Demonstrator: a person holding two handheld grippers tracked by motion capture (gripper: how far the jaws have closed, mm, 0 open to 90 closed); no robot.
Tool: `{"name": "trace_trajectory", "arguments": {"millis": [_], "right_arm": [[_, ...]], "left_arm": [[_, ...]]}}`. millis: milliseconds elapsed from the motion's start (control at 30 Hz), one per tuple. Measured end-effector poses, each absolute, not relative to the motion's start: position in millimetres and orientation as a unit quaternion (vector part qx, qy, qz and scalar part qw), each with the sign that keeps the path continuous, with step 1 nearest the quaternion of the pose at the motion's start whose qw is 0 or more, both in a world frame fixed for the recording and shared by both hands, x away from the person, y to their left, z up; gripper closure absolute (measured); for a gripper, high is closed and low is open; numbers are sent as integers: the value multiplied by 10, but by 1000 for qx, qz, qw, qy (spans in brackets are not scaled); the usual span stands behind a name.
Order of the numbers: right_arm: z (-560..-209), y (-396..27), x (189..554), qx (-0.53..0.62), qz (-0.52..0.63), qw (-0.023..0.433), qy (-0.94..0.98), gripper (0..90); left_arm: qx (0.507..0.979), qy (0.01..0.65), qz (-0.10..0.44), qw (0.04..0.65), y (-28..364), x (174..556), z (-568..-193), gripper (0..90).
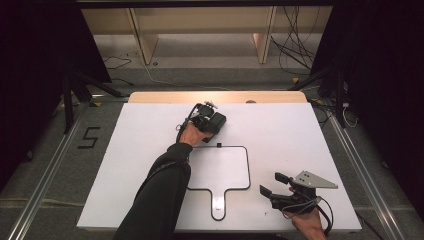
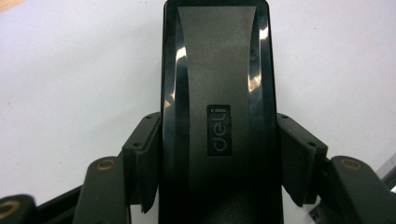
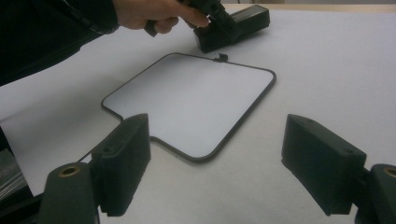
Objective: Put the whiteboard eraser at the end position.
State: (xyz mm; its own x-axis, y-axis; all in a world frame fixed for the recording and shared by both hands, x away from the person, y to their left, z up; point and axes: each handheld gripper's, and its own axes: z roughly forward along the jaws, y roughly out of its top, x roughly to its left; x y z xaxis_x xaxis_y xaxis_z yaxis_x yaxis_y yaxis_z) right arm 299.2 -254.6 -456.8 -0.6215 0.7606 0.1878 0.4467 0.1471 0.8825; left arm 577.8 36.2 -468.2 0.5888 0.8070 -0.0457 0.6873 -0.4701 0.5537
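A black block-shaped eraser [image 2: 219, 70] with a "deli" label lies lengthwise between the jaws of my left gripper [image 2: 219, 130], whose pads press on both its long sides. From above, this gripper [image 1: 209, 120] and the eraser [image 1: 219, 121] sit low over the far middle of the table, just beyond a small whiteboard [image 1: 220, 167] with a black rim and a short handle. My right gripper [image 1: 272, 184] rests near the front right, its jaws wide apart and empty. In its own view the right gripper [image 3: 217, 133] faces the whiteboard [image 3: 191, 98] and the eraser [image 3: 238, 21].
The white table top [image 1: 310, 135] has a wooden strip [image 1: 160, 96] along its far edge. A tiny black clip [image 1: 219, 145] sits on the whiteboard's far rim. Stand legs [image 1: 67, 100] and cables [image 1: 295, 45] lie on the floor beyond.
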Motion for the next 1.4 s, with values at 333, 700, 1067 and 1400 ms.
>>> {"name": "trace_trajectory", "arguments": {"millis": [333,700,1067,1400], "right_arm": [[-4565,-2547,2989,407,511,153,741,245],[-4568,-2549,2991,408,511,154,741,245],[-4571,-2549,2994,407,510,155,742,245],[-4580,-2544,3001,407,508,154,743,244]], "left_arm": [[848,450,105,259,376,5782,-4713,389],[839,452,92,289,448,5733,-4583,239],[830,452,96,314,640,5612,-4361,211],[812,453,89,358,825,5432,-4214,193]]}}
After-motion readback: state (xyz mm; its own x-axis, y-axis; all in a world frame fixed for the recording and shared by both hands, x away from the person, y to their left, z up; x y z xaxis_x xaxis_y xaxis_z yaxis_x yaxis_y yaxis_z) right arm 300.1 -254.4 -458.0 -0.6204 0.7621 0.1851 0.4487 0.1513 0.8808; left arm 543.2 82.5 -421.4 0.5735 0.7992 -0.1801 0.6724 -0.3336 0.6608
